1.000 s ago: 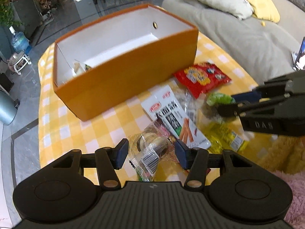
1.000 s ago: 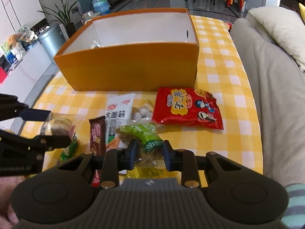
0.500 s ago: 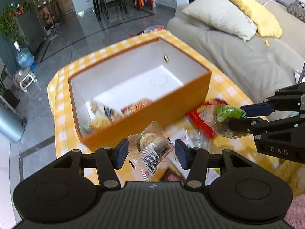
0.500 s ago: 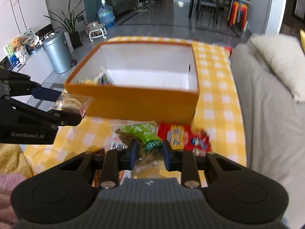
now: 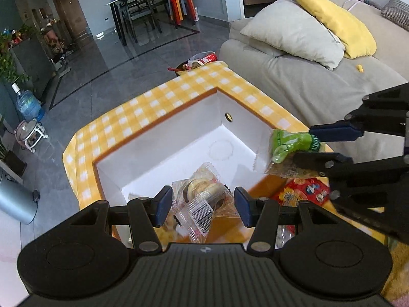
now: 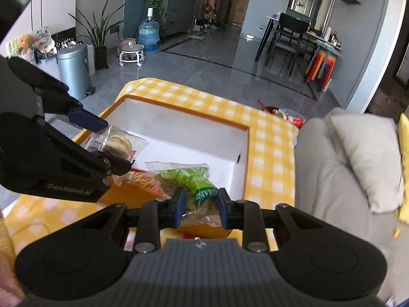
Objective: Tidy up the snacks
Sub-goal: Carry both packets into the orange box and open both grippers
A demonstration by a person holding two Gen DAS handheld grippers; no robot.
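Yellow-and-white checked cloth covers the table (image 5: 122, 117), with a grey sofa (image 5: 306, 84) at 2 o'clock in the left wrist view and dark tiled floor beyond. On the cloth stands an orange box (image 5: 163, 122) with a white inside, seen from above.

The left gripper (image 5: 202, 206) is clenched on a clear packet of round biscuits (image 5: 202, 194) (barcode facing the camera), held over the near part of the box. A few snacks lie in the box at about 7 o'clock, partly hidden behind the fingers.

The right gripper (image 6: 199, 206) is clamped on a clear bag with a green label (image 6: 194, 181); in the left wrist view that bag hangs at 3 o'clock, over the box's right-hand wall. A red snack packet (image 5: 301, 192) lies on the cloth just outside the box, below the bag.
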